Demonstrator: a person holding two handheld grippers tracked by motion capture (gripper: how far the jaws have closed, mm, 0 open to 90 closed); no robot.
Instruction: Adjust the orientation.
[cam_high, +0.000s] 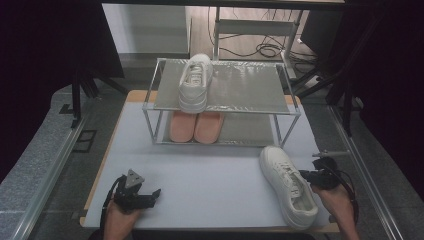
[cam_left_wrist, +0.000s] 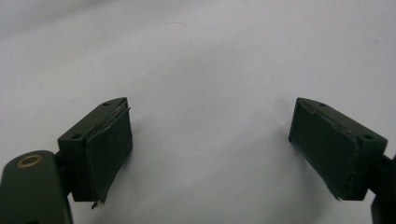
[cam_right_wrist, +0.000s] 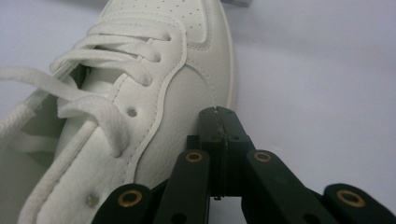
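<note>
White sneaker (cam_high: 288, 186), toe toward rack (cam_high: 222, 102), lying diagonally

The high view looked forward and down from above the person's side, taking in the whole surface (cam_high: 200, 170), with a shoe rack (cam_high: 220, 100) at upper centre of the frame. The left gripper view rode on the left hand-held gripper (cam_left_wrist: 210, 144), very near the bare surface (cam_left_wrist: 210, 56), facing down onto it. The right gripper view rode on the right hand-held gripper (cam_right_wrist: 219, 116), close beside a white shoe (cam_right_wrist: 154, 93) that took up the left of its frame. The high view shared that shoe (cam_high: 289, 184), at its lower right.
</note>
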